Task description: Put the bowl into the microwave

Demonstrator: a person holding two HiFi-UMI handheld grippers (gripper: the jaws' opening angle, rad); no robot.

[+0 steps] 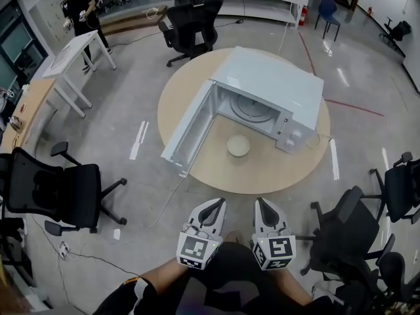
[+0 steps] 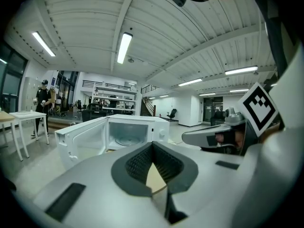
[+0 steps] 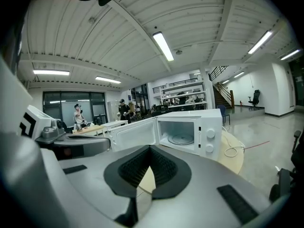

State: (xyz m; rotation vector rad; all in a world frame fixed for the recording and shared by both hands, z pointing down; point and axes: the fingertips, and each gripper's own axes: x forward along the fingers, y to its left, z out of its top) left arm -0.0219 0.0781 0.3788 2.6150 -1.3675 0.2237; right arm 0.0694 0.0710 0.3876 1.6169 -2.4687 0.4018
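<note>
Grey polished floor spreads all round us, a wide hall under strip lights. Out at ten o'clock stands a white desk, with a person just beyond it.

At twelve o'clock from where we stand, we see the round table, pale wood, and black office chairs ring it: one office chair at the table's twelve o'clock, another well apart at our nine o'clock, a third at our three o'clock.

On the table sits the microwave, white, turned a little so its mouth faces us. Its door is swung fully open toward eight o'clock, reaching to the table's edge. Inside, we make out the glass turntable. A cord loops on the tabletop at the microwave's three o'clock side, by the dials.

We hold both tools low and close to our body, short of the table's six o'clock edge and side by side. In its own view, the left gripper has its jaws closed tip to tip with nothing between them. The right gripper is likewise pinched together and empty.

Last comes the bowl, small and cream. It rests upright on the table just outside the oven's open mouth, at the cavity's six o'clock, between the door and the control panel, well apart from both tools.
</note>
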